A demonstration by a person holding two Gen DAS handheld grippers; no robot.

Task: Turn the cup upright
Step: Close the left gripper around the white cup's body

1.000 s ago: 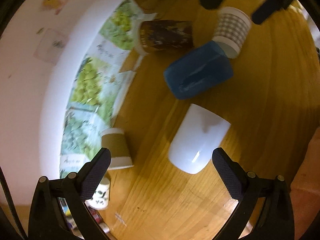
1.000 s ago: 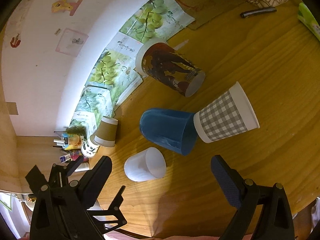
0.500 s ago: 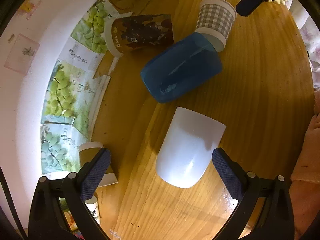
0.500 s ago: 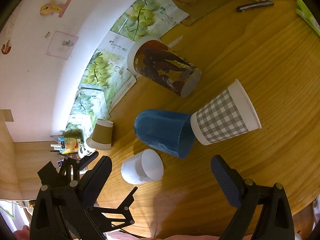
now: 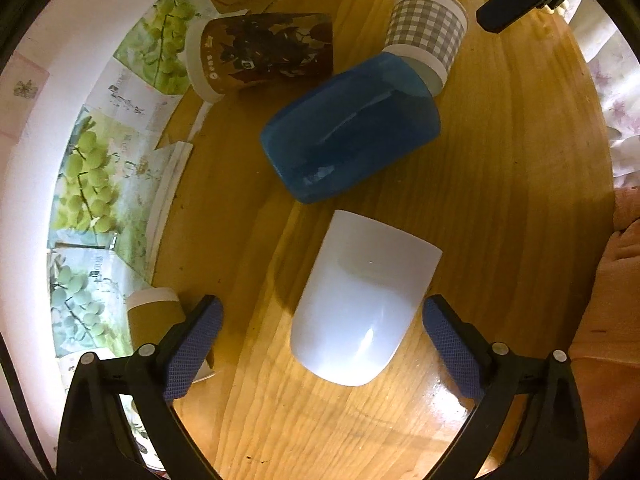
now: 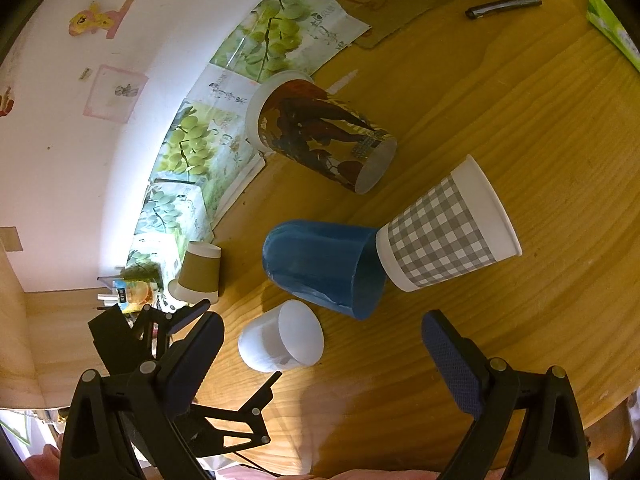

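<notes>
My left gripper is spread wide around the white cup, which lies on its side on the worktop, touching neither finger. Only the right wrist view shows the cup's open mouth. My right gripper hangs released, grasping nothing. Past the white cup lie a blue cup, a checked cup and a brown printed cup. My left finger partly hides a small brown cup.

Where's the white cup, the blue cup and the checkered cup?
white cup [image 5: 360,304], left wrist view, middle of its side wall
blue cup [image 5: 352,132], left wrist view, middle of its side wall
checkered cup [image 6: 440,236], right wrist view, on its checked band
</notes>
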